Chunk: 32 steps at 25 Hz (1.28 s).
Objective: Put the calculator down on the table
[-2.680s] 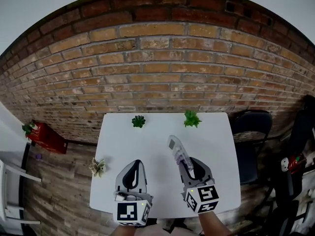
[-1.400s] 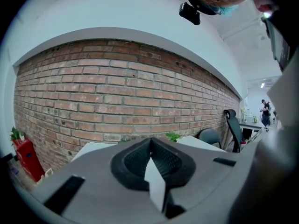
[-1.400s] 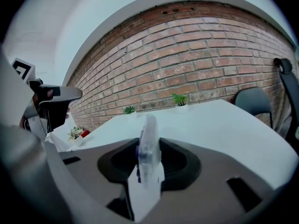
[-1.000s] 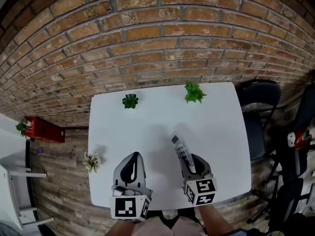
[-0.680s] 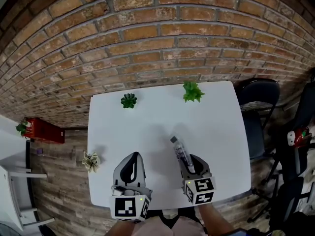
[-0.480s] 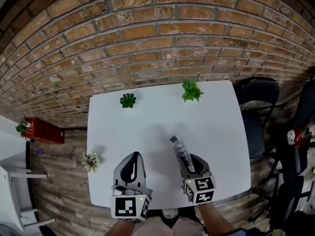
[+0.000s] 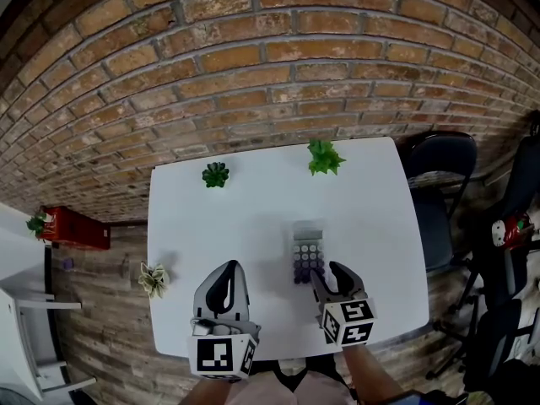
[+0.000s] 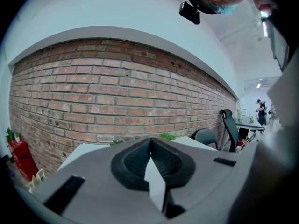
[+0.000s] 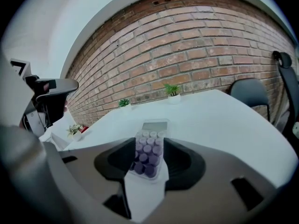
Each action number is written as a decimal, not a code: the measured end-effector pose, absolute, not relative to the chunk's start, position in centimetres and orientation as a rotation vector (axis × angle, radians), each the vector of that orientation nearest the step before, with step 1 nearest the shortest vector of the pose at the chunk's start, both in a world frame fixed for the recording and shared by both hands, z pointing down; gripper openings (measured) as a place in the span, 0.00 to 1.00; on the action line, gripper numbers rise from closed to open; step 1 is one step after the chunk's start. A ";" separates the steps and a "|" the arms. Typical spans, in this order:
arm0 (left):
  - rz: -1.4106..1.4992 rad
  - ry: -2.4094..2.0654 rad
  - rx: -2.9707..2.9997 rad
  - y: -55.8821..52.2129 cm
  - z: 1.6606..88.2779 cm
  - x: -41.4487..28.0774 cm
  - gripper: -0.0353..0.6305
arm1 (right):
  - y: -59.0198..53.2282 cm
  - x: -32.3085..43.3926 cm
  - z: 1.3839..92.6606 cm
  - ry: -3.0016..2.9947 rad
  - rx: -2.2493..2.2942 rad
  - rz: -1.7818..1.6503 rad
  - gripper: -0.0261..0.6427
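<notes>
The calc (image 7: 308,251) lies flat, keys up, on the white table (image 7: 211,226), approx mid-table, well short of the 2 small plants (image 7: 215,174) at the far edge. R gripper (image 7: 326,272) sits just behind it, jaws spread wide & opening. The R gripper view shows the calc's near end between them, w/ pads not pressing on it as far as I can see. L gripper (image 7: 226,277) is beside it over the table, jaws together, holding nothing. Judgement: put-down looks done & release is underway. What's left is backing the R gripper clear w/o nudging the calc.
</notes>
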<state>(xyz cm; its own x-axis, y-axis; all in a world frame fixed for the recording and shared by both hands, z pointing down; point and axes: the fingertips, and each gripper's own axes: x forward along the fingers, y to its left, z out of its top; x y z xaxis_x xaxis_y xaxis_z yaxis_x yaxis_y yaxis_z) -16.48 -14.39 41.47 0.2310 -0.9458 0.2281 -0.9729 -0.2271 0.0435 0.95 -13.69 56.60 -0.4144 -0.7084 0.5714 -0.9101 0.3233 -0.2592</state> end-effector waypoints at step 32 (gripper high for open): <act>-0.085 -1.983 2.514 -11.9 26.0 -11.0 0.07 | -14.3 3.2 30.4 -2.626 1.531 0.070 0.04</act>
